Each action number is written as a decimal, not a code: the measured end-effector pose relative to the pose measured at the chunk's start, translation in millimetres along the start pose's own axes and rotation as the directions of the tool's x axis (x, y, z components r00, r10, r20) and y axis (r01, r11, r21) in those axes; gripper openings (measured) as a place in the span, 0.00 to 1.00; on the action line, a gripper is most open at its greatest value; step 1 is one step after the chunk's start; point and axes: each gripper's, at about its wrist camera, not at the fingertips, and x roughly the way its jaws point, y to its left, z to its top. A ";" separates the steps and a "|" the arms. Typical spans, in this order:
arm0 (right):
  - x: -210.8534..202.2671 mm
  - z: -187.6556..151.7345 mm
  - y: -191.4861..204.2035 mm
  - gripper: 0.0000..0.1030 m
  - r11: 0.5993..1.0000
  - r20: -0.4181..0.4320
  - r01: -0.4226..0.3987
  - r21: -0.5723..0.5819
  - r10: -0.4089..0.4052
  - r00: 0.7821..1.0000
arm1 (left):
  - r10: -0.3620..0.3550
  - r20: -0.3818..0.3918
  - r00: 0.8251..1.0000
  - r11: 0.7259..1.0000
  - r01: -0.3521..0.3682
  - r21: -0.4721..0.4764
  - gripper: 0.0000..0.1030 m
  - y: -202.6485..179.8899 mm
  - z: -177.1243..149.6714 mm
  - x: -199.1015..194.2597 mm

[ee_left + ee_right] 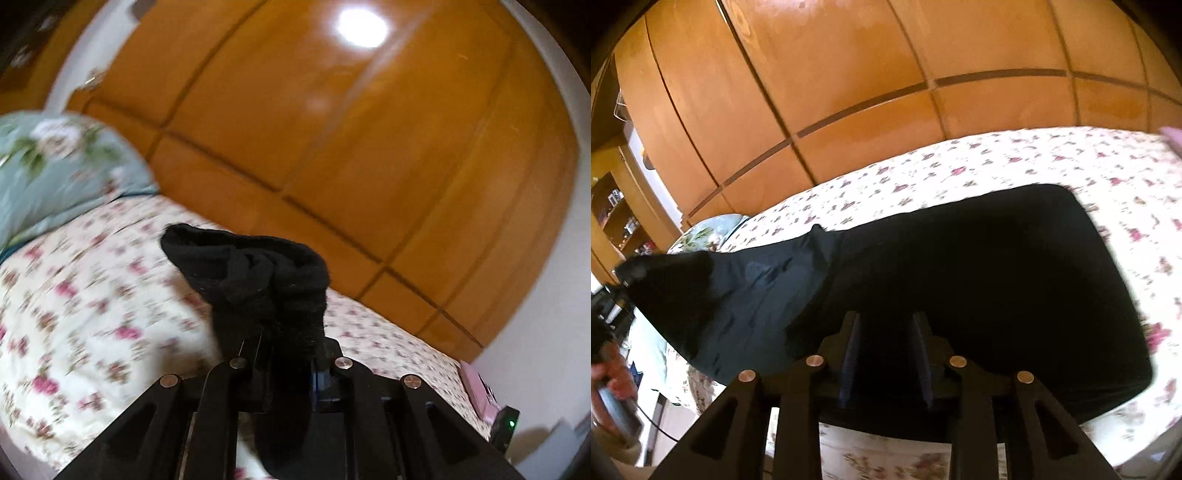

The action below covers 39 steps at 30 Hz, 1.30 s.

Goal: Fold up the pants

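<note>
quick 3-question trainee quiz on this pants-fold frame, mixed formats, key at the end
1. True or false: the left gripper is shut on a bunched end of the black fabric pants.
2. Multiple choice: the pants mostly lie on A) a bare wooden floor, B) the white floral bedsheet, C) a metal tray.
3. Fill in: behind the bed stands a large orange-brown wooden ____.

Key: 1 true; 2 B; 3 wardrobe.
</note>
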 end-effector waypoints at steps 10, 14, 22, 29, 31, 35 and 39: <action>-22.2 0.4 -44.5 0.33 0.992 0.000 -0.041 0.120 0.042 0.999 | -0.258 -0.100 0.961 0.935 0.274 0.224 0.13 -125.5 -8.8 38.6; -41.0 11.7 -51.5 0.35 0.991 0.061 -0.041 0.131 0.033 0.998 | -0.319 -0.182 0.930 0.895 0.359 0.264 0.13 -164.8 -29.6 58.1; -65.3 22.0 -87.5 0.38 0.967 0.123 -0.045 0.252 0.014 0.992 | -0.321 -0.366 0.874 0.832 0.444 0.332 0.13 -220.4 -97.5 106.9; -63.5 20.1 -99.0 0.40 0.939 0.126 -0.099 0.330 0.060 0.990 | -0.260 -0.503 0.824 0.785 0.484 0.387 0.13 -241.6 -154.3 152.4; -62.0 19.1 -100.2 0.40 0.928 0.127 -0.128 0.349 0.088 0.988 | -0.245 -0.543 0.803 0.789 0.491 0.369 0.14 -237.8 -164.6 164.1; -56.2 17.3 -101.0 0.46 0.920 0.120 -0.148 0.363 0.112 0.987 | -0.231 -0.606 0.761 0.786 0.513 0.345 0.28 -227.0 -179.5 176.2; -49.4 12.5 -104.2 0.56 0.899 0.098 -0.172 0.402 0.144 0.985 | -0.330 -0.624 0.708 0.742 0.603 0.292 0.44 -216.6 -173.1 151.9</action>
